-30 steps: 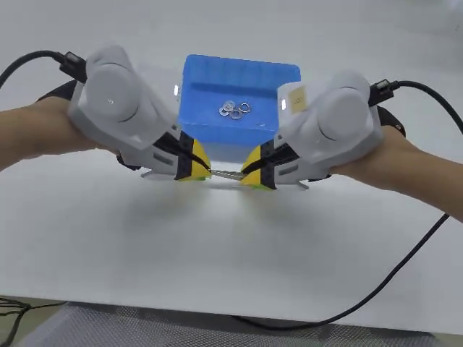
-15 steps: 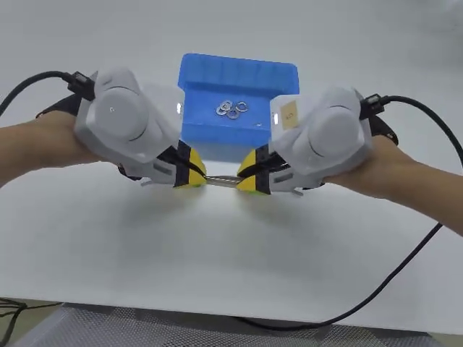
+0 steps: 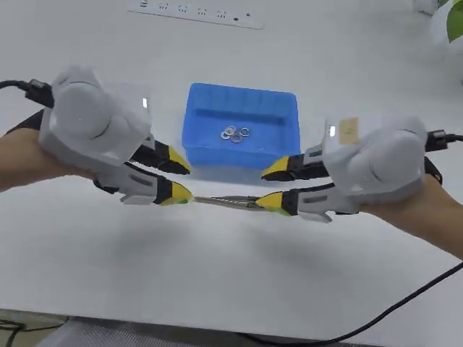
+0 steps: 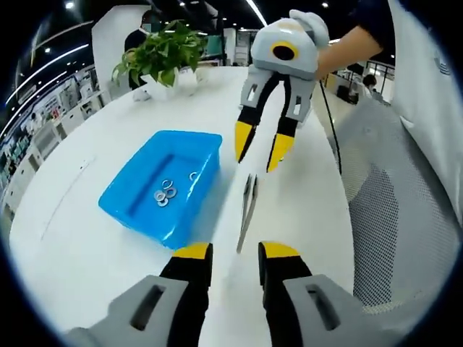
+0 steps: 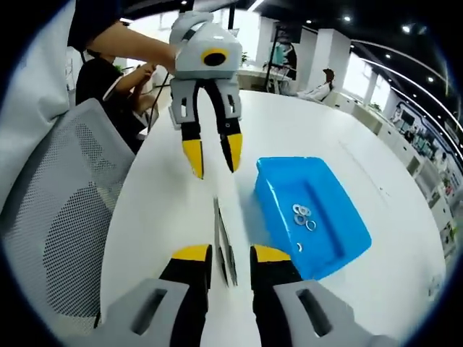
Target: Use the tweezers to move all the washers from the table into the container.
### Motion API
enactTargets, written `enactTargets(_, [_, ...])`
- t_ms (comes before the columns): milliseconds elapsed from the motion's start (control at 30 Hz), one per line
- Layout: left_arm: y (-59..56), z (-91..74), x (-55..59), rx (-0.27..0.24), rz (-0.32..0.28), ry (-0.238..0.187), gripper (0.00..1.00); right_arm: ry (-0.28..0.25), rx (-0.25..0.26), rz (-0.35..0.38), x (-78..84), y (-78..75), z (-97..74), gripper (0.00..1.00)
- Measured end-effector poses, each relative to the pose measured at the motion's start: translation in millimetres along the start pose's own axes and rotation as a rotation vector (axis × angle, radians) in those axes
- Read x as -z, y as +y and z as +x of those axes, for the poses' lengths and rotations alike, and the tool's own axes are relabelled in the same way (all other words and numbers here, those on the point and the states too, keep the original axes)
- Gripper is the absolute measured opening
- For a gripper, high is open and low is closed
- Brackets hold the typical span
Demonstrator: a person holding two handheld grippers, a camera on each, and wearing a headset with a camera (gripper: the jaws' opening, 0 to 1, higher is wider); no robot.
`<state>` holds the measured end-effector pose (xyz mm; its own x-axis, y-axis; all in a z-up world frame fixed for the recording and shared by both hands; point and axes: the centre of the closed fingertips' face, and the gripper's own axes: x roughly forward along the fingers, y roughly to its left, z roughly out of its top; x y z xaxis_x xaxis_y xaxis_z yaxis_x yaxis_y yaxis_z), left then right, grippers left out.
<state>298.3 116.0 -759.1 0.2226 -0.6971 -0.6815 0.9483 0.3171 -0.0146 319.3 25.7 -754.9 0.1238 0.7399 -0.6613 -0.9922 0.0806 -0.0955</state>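
Observation:
Slim metal tweezers (image 3: 224, 202) lie flat on the white table between my two grippers. My left gripper (image 3: 179, 176) is open, its yellow tips just left of the tweezers' end. My right gripper (image 3: 269, 186) is open too, its lower tip by the other end. In the left gripper view the tweezers (image 4: 247, 210) lie ahead of my open jaws, with the right gripper (image 4: 259, 148) beyond. In the right gripper view the tweezers (image 5: 223, 242) reach in between my jaws, untouched. The blue container (image 3: 289, 108) holds several washers (image 3: 235, 134), also seen as washers (image 4: 166, 194) and washers (image 5: 302, 213).
A white power strip (image 3: 195, 13) lies at the table's far edge. A potted plant (image 4: 163, 54) stands beyond the container (image 4: 130, 206). A mesh chair (image 5: 58, 210) stands off the table's near side. Cables trail from both grippers.
The grippers were close together with the tweezers between their tips. They have drawn apart and opened, and the tweezers now lie on the table. The head camera has also shifted.

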Motion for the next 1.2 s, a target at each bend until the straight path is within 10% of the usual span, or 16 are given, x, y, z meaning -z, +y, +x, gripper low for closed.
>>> enactTargets(100, [-9.1,-18.2,-8.9,-0.024,0.084,-0.051,0.38,-0.058,0.103,0.076,-3.6,-10.0,-26.7,0.31])
enactTargets(233, [-3.0,-44.3,-30.4,-0.133,0.009,-0.2,0.42,-0.163,0.196,0.175,-12.9,-17.0,-59.2,0.42])
enactTargets(367, [4.7,-62.0,-45.4,-0.212,-0.073,-0.307,0.67,-0.223,0.236,0.166,-24.5,-14.6,-75.8,0.59])
enactTargets(600, [-7.1,-68.9,-52.3,-0.172,-0.089,-0.3,0.99,-0.18,0.216,0.108,-26.4,-1.8,-68.9,0.8])
enactTargets(1200, [-25.4,-86.9,-57.2,-0.161,-0.101,-0.288,0.99,-0.149,0.253,0.13,-25.0,0.6,-86.4,0.96])
